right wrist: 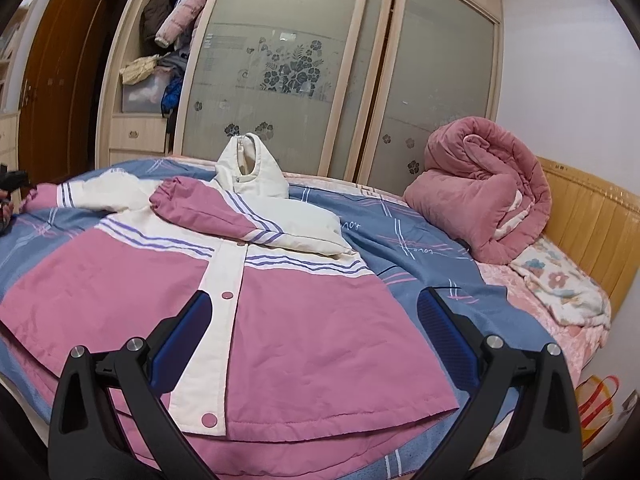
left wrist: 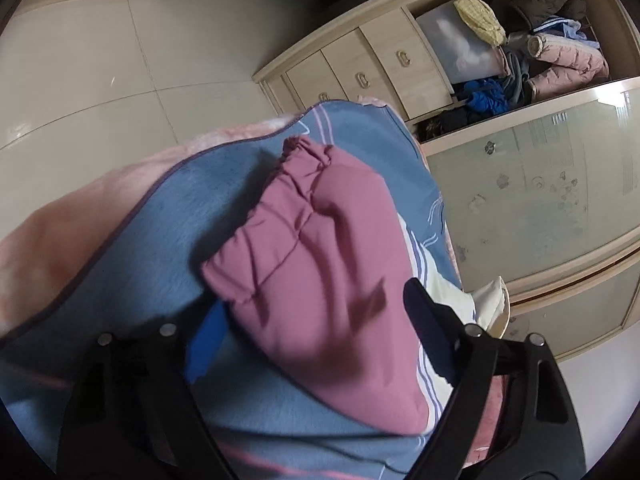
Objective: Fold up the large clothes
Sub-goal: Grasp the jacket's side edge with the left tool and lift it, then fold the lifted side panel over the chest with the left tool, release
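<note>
A pink and cream padded jacket (right wrist: 280, 320) lies front up on the blue bedsheet (right wrist: 400, 236), snaps closed, collar standing at the far side. Its right sleeve (right wrist: 208, 210) is folded across the chest. My right gripper (right wrist: 314, 312) is open and empty, hovering over the jacket's lower hem. In the left wrist view the other pink sleeve (left wrist: 320, 264) with its elastic cuff lies between the fingers of my left gripper (left wrist: 316, 312). The jaws stand wide apart around the sleeve, close above it. The left gripper also shows small at the far left edge in the right wrist view (right wrist: 12, 184).
A rolled pink quilt (right wrist: 480, 188) and a floral cloth (right wrist: 560, 284) lie at the bed's head by the wooden headboard (right wrist: 592, 216). A wardrobe with frosted sliding doors (right wrist: 280, 68) and open clothes shelves (left wrist: 520, 52) stands behind. Tiled floor (left wrist: 100, 60) lies beside the bed.
</note>
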